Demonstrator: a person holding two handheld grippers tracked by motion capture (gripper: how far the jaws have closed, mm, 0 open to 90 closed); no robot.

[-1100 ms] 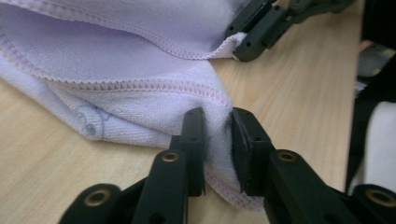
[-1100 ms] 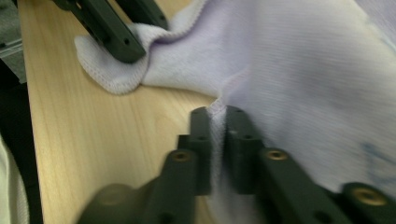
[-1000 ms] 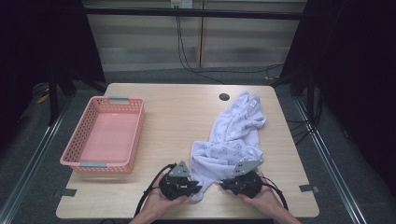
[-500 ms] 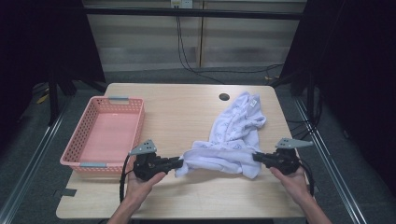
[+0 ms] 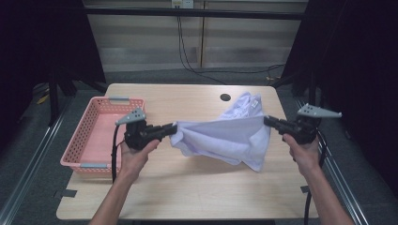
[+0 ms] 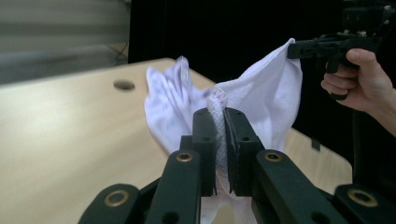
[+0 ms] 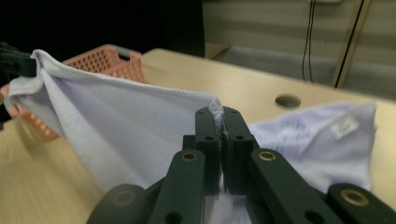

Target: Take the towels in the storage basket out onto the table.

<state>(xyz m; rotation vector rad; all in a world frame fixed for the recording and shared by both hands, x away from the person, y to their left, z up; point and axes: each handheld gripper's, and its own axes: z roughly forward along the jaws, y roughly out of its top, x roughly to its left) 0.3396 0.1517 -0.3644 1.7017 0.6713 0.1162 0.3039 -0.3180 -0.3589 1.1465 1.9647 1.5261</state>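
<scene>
**Inspector:** While the count is being taken, note one white cloth (image 5: 225, 138), one pink basket (image 5: 96, 136), two grippers and one table (image 5: 187, 187).

**Clerk:** Where does the cloth sit?

**Inspector:** It is stretched in the air over the right half of the table, between the two hands. Its far end lies on the table near the back right corner, just beside a round hole (image 5: 225, 97) in the top. A small label (image 7: 344, 125) shows on that resting part.

**Clerk:** State of the grippers?

**Inspector:** The left gripper (image 5: 171, 127) has been closing its jaws and now pinches a bunched corner of the cloth; the left gripper view shows fabric pressed between the pads (image 6: 219, 135). The right gripper (image 5: 268, 120) is clamped on the opposite corner, with a thin hem caught between its jaws in the right gripper view (image 7: 220, 135).

**Clerk:** Anything in the way?

**Inspector:** The basket stands at the left edge, just beside the left hand (image 5: 136, 154) and apart from the cloth. Cables trail from each gripper down along the forearms.

**Clerk:** Room to move?

**Inspector:** The front half of the table is bare wood. The right hand (image 5: 305, 152) is at the right edge, beyond which dark curtains hang.
</scene>
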